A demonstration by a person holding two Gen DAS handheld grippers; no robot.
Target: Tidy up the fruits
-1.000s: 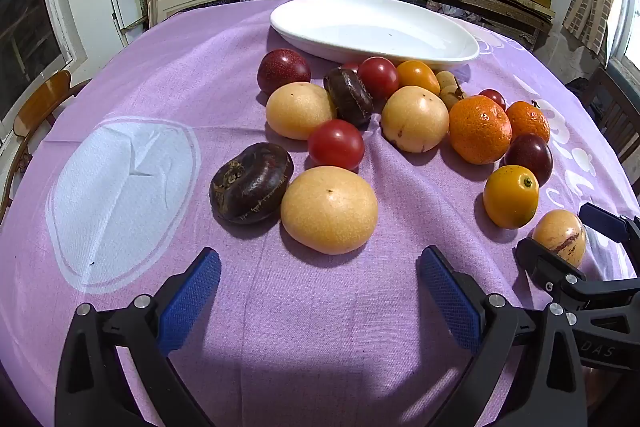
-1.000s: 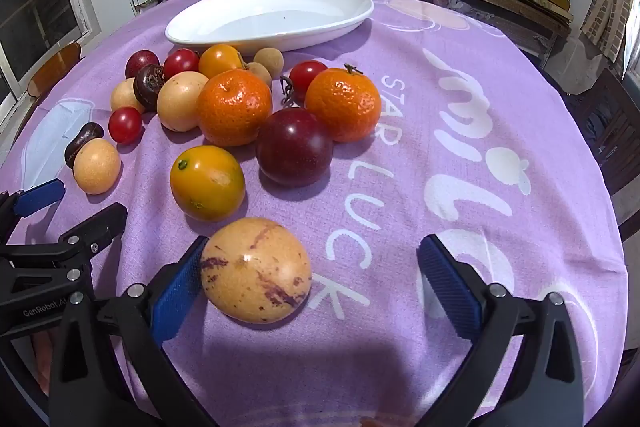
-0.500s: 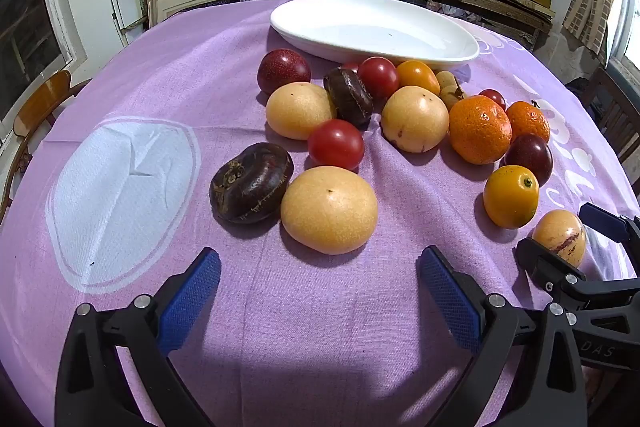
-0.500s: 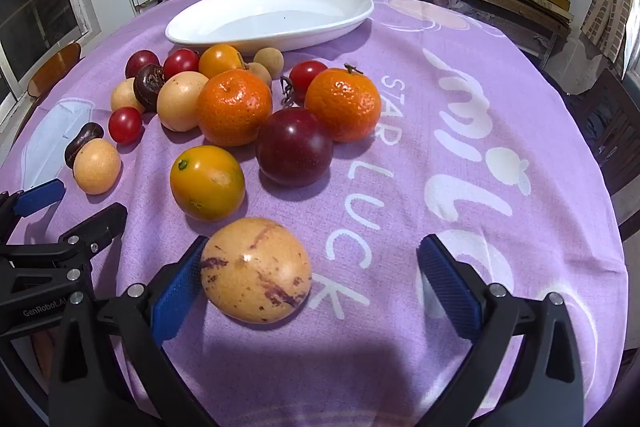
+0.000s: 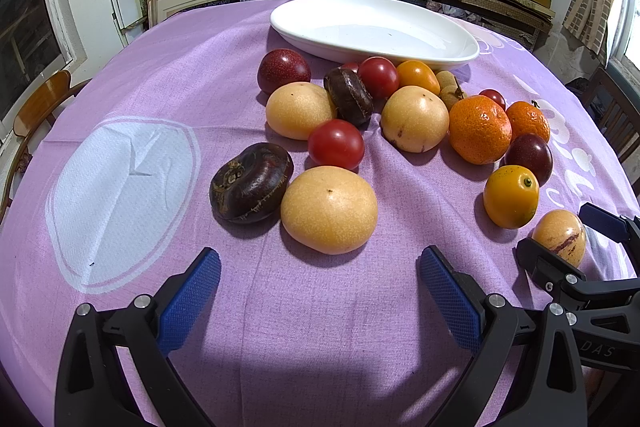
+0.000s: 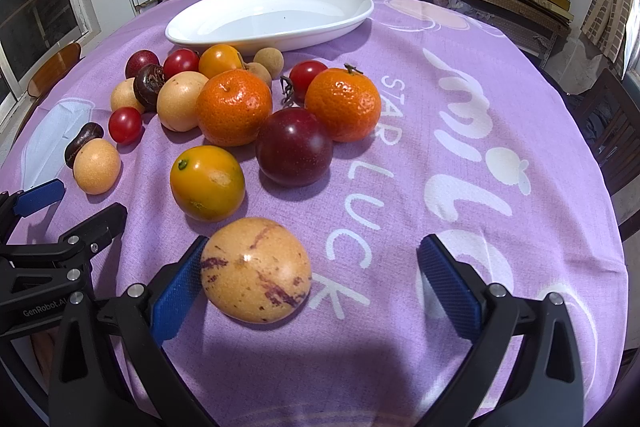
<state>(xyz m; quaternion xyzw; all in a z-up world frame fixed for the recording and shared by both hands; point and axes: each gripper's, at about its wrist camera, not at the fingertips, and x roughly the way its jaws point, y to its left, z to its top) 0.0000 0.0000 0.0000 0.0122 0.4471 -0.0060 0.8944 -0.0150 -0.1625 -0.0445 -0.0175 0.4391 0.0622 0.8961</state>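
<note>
The right gripper point(image 6: 310, 279) hangs low over the near edge of the desk point(image 6: 500, 115) with its blue fingers point(image 6: 176, 287) spread wide open. A speckled yellow fruit point(image 6: 256, 269) sits between them, touching the left finger and well apart from the other one. Nothing is gripped.

The left gripper point(image 5: 318, 287) is open too, and its fingers point(image 5: 190, 297) hold nothing. Only purple cloth point(image 5: 320, 327) lies between them. Just past its tips sits a big yellow pear point(image 5: 329, 209), touching a dark wrinkled fruit point(image 5: 252, 189) beside it.

A little farther in, the rest of the fruit sits in a bunch on the cloth. There is an orange-yellow tomato point(image 6: 207, 183), a dark red plum point(image 6: 295, 151), two tangerines point(image 6: 234, 107), a red tomato point(image 5: 336, 143), two more yellow pears point(image 5: 415, 118) and another dark wrinkled fruit point(image 5: 349, 95). More small red, orange and brown fruits lie behind these, close to the dish.

Near the far edge of the desk stands a white oval dish point(image 6: 224, 35). Nothing is in it. All the fruit is on the cloth, outside the dish.

Nothing has moved since the earlier pictures. Both grippers and every fruit are in the same spots.
</note>
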